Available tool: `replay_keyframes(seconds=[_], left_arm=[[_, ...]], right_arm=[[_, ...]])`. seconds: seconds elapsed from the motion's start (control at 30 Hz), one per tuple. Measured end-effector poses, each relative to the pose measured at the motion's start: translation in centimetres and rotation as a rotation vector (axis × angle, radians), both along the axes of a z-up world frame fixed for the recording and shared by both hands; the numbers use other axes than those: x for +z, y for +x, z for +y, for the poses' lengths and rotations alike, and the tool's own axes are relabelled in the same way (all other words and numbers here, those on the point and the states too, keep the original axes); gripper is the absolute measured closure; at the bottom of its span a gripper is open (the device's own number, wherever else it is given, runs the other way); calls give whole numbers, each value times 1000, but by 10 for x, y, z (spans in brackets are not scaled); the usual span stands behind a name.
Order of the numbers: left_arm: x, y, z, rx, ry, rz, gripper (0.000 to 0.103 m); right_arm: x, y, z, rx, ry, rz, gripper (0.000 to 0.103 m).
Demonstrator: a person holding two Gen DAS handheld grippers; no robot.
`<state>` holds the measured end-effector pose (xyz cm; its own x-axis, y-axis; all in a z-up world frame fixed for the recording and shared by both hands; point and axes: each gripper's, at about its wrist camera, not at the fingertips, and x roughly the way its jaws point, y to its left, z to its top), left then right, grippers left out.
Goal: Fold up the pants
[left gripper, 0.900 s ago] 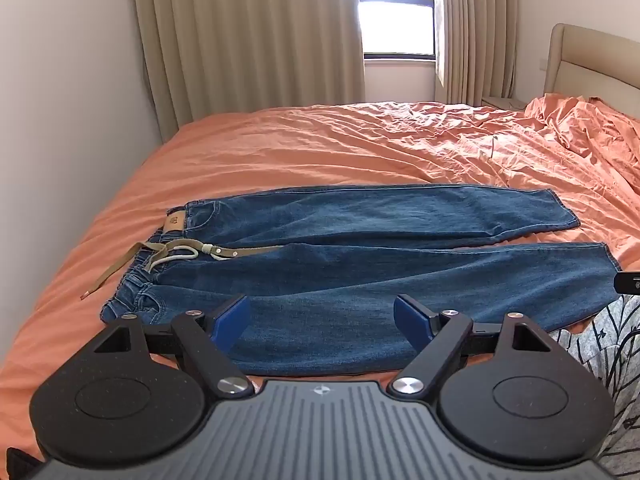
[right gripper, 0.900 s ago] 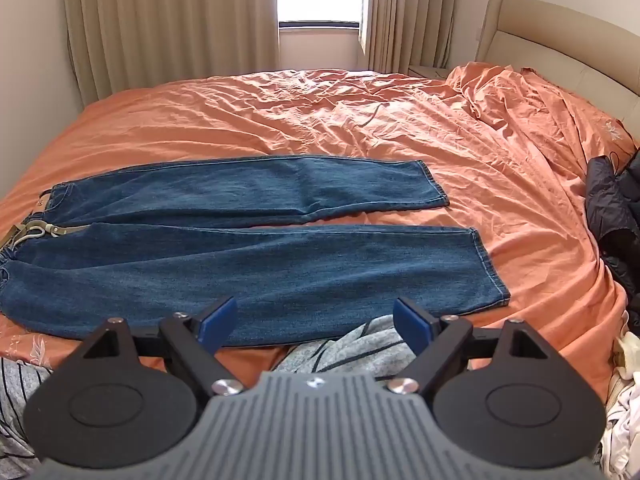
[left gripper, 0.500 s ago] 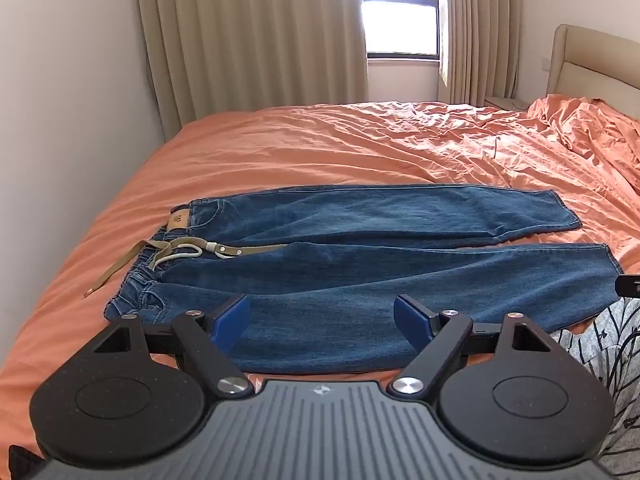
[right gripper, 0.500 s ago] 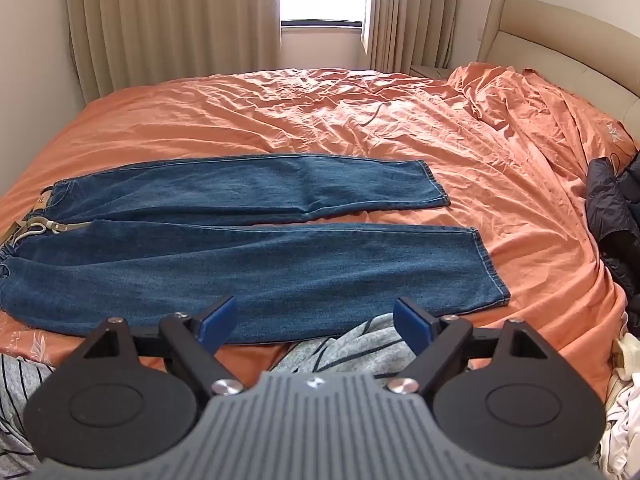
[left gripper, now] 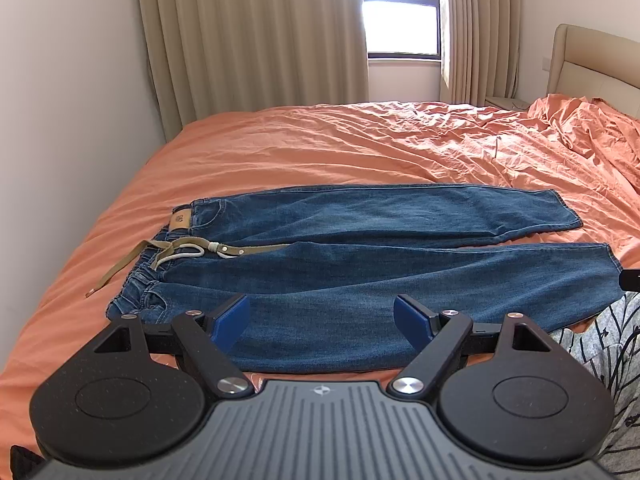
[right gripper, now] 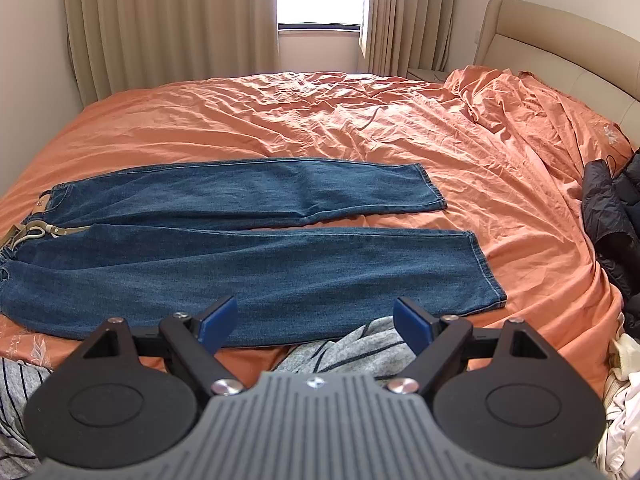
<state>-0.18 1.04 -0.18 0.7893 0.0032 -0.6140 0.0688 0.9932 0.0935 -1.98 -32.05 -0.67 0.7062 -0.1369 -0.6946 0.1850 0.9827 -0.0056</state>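
Blue denim pants lie flat on the orange bed, waistband to the left, both legs stretched to the right; they also show in the right wrist view. A tan belt and white drawstring lie across the waistband. My left gripper is open and empty, above the near edge of the pants toward the waist end. My right gripper is open and empty, above the near edge of the near leg, toward the hem.
The orange bedsheet is wrinkled beyond the pants. A grey striped garment lies at the bed's near edge. A dark jacket and white clothes lie at the right. A wall flanks the bed's left side; the headboard is at right.
Both grippers shifted slightly; the pants sit a little farther right and lower in the left view. Both stay open and the pants lie unmoved.
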Motion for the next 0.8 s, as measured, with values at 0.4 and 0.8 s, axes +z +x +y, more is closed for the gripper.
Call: replay_keyframes(seconds=[0.4,0.8], left_arm=[[4,-1,8,2,-3,-1,8],[5,-2,7,3,-4,-5,8]], right_arm=[[5,-4,5,8,-10,-10,21],[6,-5,7,23,-14,-12,21]])
